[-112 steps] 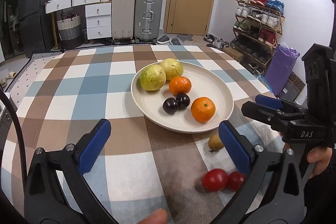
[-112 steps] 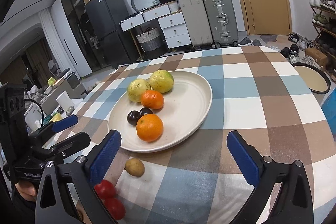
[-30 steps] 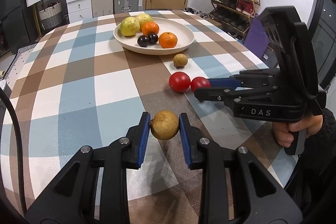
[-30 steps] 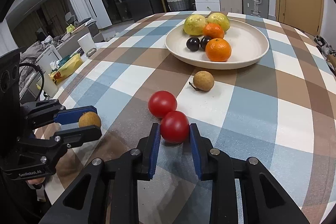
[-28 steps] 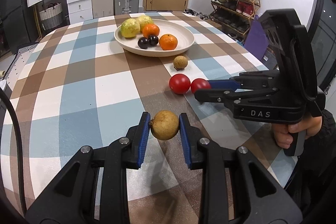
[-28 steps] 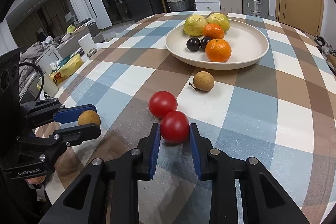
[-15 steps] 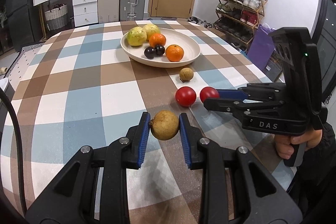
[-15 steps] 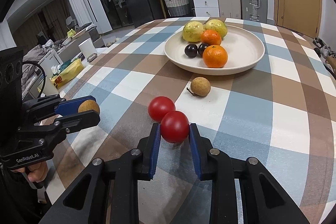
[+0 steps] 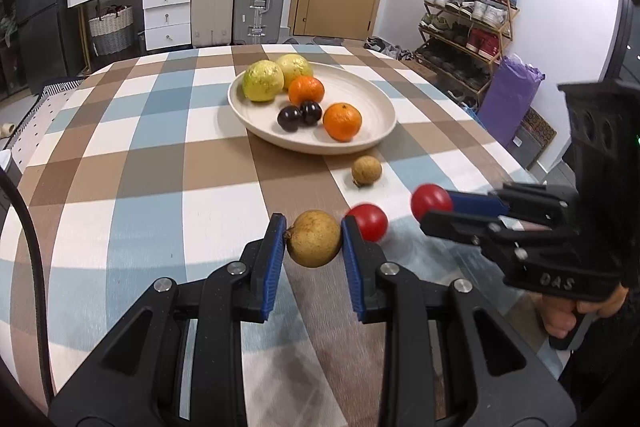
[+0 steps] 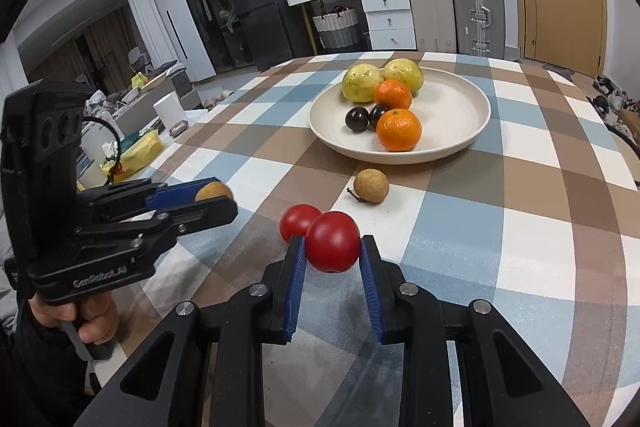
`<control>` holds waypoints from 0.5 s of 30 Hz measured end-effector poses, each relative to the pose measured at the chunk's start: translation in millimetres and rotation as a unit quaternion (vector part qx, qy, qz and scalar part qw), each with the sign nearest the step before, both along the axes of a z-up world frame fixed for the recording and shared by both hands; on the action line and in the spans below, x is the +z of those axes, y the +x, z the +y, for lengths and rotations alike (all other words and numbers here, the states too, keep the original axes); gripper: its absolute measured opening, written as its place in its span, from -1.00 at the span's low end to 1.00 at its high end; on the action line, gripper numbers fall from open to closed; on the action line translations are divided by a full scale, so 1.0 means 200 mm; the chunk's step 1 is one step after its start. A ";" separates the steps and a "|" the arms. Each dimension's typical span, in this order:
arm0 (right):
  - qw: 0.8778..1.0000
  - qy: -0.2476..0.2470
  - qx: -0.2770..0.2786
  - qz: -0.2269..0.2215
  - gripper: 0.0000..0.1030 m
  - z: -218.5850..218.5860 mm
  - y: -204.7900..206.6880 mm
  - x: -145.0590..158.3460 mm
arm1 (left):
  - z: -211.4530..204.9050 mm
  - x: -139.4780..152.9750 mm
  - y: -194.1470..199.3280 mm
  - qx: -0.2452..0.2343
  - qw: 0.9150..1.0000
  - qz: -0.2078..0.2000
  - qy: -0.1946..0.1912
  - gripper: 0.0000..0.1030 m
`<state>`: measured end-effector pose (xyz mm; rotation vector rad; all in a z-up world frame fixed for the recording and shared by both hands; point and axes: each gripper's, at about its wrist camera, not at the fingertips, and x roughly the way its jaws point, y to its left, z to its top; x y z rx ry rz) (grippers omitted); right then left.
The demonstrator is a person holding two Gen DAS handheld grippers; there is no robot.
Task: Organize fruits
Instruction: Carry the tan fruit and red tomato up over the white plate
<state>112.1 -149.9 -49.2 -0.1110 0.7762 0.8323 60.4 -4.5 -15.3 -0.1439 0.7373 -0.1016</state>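
My left gripper (image 9: 313, 241) is shut on a small brown fruit (image 9: 314, 238) and holds it above the checked table. My right gripper (image 10: 333, 250) is shut on a red tomato (image 10: 333, 241), lifted off the table; it also shows in the left wrist view (image 9: 431, 202). A second red tomato (image 9: 367, 221) lies on the table between the grippers, and another small brown fruit (image 9: 366, 169) lies nearer the cream plate (image 9: 372, 99). The plate holds two yellow-green fruits, two oranges and two dark plums.
The checked tablecloth (image 9: 140, 163) covers the whole table. Past the table's left edge stand a white cup (image 10: 168, 111) and yellow packets (image 10: 138, 147). Suitcases, drawers, a door and a shoe rack stand beyond the far edge.
Both grippers closed on their fruits, then rose and moved forward toward the plate. The held tomato is now lifted clear of the second tomato, which stays on the table.
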 end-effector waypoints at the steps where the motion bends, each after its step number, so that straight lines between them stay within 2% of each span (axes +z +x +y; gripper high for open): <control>1: 1.000 0.000 -0.001 -0.001 -0.46 0.00 0.00 0.00 | 0.00 0.01 0.02 0.000 1.000 -0.001 -0.001 -0.51; 15: 0.999 0.040 -0.008 -0.014 -0.46 -0.07 0.05 0.08 | 0.00 0.08 0.21 0.007 1.000 -0.025 0.002 -0.51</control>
